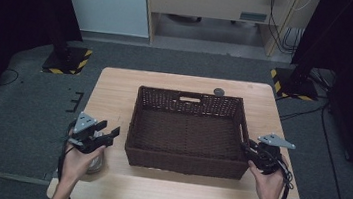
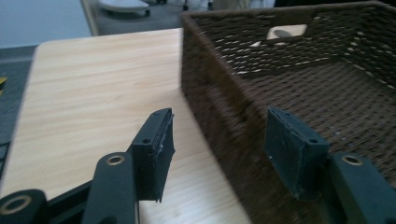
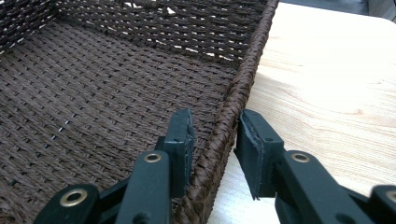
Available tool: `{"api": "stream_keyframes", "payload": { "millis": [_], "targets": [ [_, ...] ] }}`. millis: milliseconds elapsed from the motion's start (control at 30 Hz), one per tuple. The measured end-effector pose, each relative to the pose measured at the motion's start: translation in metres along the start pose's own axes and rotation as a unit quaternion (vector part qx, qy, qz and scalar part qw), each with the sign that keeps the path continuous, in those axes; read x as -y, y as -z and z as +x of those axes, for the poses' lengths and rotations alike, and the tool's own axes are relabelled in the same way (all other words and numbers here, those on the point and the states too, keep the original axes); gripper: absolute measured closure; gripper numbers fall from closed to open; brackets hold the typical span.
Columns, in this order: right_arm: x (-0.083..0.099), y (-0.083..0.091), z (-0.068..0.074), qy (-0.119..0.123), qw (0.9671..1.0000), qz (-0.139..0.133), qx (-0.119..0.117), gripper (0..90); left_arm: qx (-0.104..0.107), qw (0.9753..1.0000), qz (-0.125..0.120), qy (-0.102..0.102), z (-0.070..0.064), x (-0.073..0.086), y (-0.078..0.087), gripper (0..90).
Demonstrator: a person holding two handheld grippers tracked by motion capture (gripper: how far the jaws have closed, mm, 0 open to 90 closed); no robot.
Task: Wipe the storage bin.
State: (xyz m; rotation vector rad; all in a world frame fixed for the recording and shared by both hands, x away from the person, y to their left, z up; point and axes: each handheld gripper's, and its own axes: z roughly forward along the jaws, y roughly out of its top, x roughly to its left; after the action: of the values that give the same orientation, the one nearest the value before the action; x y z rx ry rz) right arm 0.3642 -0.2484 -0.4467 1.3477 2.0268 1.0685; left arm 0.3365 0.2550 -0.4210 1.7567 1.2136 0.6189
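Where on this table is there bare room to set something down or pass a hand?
The front strip of the table between the basket and the near edge is bare, as are the back corners. The basket floor is bare too. It is crowded along the basket's sides: the left gripper nears one wall, the right gripper straddles the other.

Left tool [image 1: 110,135] and right tool [image 1: 248,149] flank the woven basket [image 1: 182,166].
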Motion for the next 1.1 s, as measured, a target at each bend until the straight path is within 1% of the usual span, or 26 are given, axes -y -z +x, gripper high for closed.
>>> {"api": "stream_keyframes", "payload": {
  "millis": [67,100,200,300,333,467,533,567,600,633,700,767,833,900,933,1000,1033,1100],
  "targets": [
    [0.000,0.000,0.000,0.000,1.0000,0.003,-0.001,66.8,0.010,0.9999,0.000,-0.001,-0.008,-0.002,-0.007,44.0],
    [-0.001,0.000,0.000,0.001,1.0000,0.002,0.000,66.9,0.012,0.9999,0.000,-0.004,-0.012,-0.003,-0.011,44.8],
    [-0.001,-0.002,-0.002,0.004,1.0000,0.001,0.001,67.4,0.015,0.9997,0.007,-0.015,-0.018,-0.003,-0.018,47.3],
    [-0.002,-0.003,-0.003,0.003,1.0000,0.000,0.000,67.8,0.015,0.9997,0.011,-0.014,-0.020,-0.002,-0.024,50.0],
    [-0.003,-0.003,-0.003,0.002,1.0000,0.001,-0.001,67.7,0.015,0.9997,0.015,-0.016,-0.021,-0.001,-0.026,50.9],
    [-0.003,-0.003,-0.003,0.005,1.0000,-0.002,-0.001,67.1,0.019,0.9993,0.025,-0.019,-0.022,0.006,-0.034,54.7],
    [-0.003,-0.001,-0.001,0.008,1.0000,-0.004,0.001,65.6,0.020,0.9990,0.032,-0.022,-0.023,0.009,-0.038,57.4],
    [-0.004,0.001,-0.001,0.007,0.9999,-0.010,0.004,63.4,0.024,0.9990,0.032,-0.020,-0.024,0.011,-0.040,58.2],
    [-0.004,0.003,0.000,0.005,0.9998,-0.017,0.001,61.1,0.021,0.9990,0.034,-0.021,-0.024,0.012,-0.041,58.6],
    [-0.005,0.006,0.000,0.004,0.9998,-0.020,-0.006,61.1,0.018,0.9989,0.035,-0.024,-0.025,0.012,-0.041,58.6],
    [-0.006,0.010,0.002,0.005,0.9996,-0.025,-0.009,61.5,0.014,0.9991,0.033,-0.024,-0.026,0.012,-0.041,59.4],
    [-0.006,0.013,0.002,0.006,0.9996,-0.024,-0.011,63.0,0.012,0.9991,0.033,-0.024,-0.027,0.013,-0.041,59.9],
    [-0.005,0.013,0.002,0.008,0.9998,-0.016,-0.009,65.5,0.011,0.9991,0.033,-0.024,-0.027,0.013,-0.040,60.1],
    [-0.004,0.011,0.002,0.007,0.9999,-0.007,-0.003,70.0,0.014,0.9992,0.033,-0.017,-0.029,0.014,-0.038,60.0],
    [-0.003,0.011,0.001,0.006,1.0000,-0.006,0.002,71.6,0.016,0.9992,0.034,-0.015,-0.030,0.014,-0.037,59.8],
    [-0.003,0.010,-0.002,0.003,1.0000,-0.005,0.002,73.3,0.018,0.9991,0.034,-0.015,-0.033,0.016,-0.034,59.2],
    [-0.004,0.010,-0.003,0.001,1.0000,-0.006,0.007,74.1,0.020,0.9991,0.035,-0.014,-0.034,0.016,-0.033,58.6],
    [-0.005,0.009,-0.003,0.003,0.9999,-0.005,0.014,75.1,0.025,0.9988,0.038,-0.018,-0.036,0.015,-0.031,57.7]
  ]
}}
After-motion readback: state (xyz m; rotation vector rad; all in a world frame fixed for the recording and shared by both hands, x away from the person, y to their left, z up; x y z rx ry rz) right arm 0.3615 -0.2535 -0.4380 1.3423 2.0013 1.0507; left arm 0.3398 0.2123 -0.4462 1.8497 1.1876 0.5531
